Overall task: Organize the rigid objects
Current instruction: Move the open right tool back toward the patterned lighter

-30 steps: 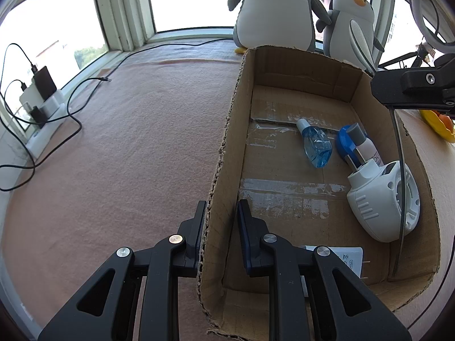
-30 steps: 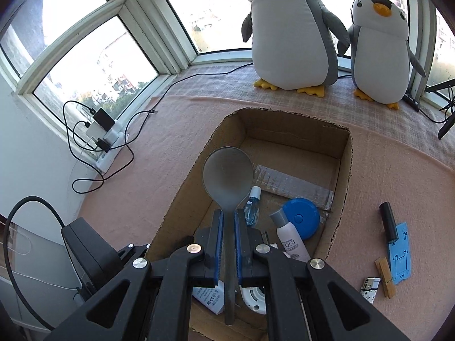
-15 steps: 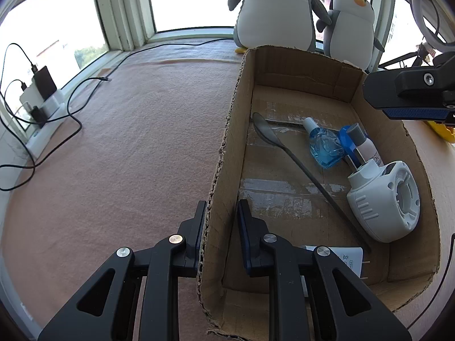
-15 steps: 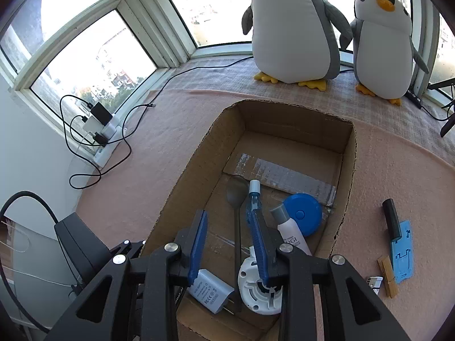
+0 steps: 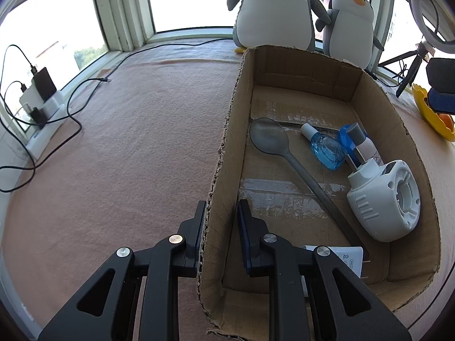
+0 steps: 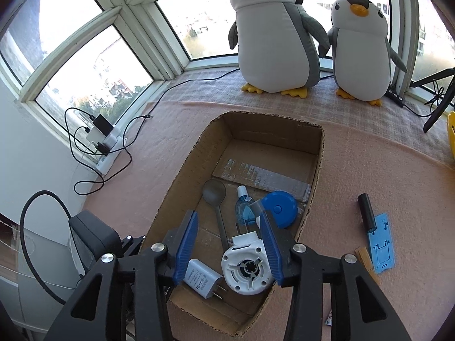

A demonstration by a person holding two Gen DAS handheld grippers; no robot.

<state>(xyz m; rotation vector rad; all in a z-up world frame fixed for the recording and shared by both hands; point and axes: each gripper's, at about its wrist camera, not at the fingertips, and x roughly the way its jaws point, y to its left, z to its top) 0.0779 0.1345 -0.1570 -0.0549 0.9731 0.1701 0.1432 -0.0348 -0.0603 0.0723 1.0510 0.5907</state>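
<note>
A cardboard box (image 5: 372,99) (image 6: 318,153) sits on the pink cloth. My left gripper (image 5: 220,218) is shut on its near left wall. In the box lie a grey spoon (image 5: 268,139) (image 6: 214,193), a blue bottle (image 5: 327,147) (image 6: 244,210), a blue round case (image 6: 280,206), a white round device (image 5: 389,199) (image 6: 247,270) and a white charger (image 6: 200,277). My right gripper (image 6: 229,218) hovers above the box. Its jaws are opening, with nothing pressed between the blue pads (image 6: 187,238).
On the cloth right of the box lie a black cylinder (image 6: 366,213), a blue plastic stand (image 6: 381,247) and a wooden clip (image 6: 365,261). Two plush penguins (image 6: 275,37) stand behind. A power strip with cables (image 6: 105,139) sits left, a yellow dish (image 5: 432,113) right.
The right gripper let go of the spoon, which dropped and now lies in the box. Its jaws spread wider and it pulled back. The left gripper has not moved.
</note>
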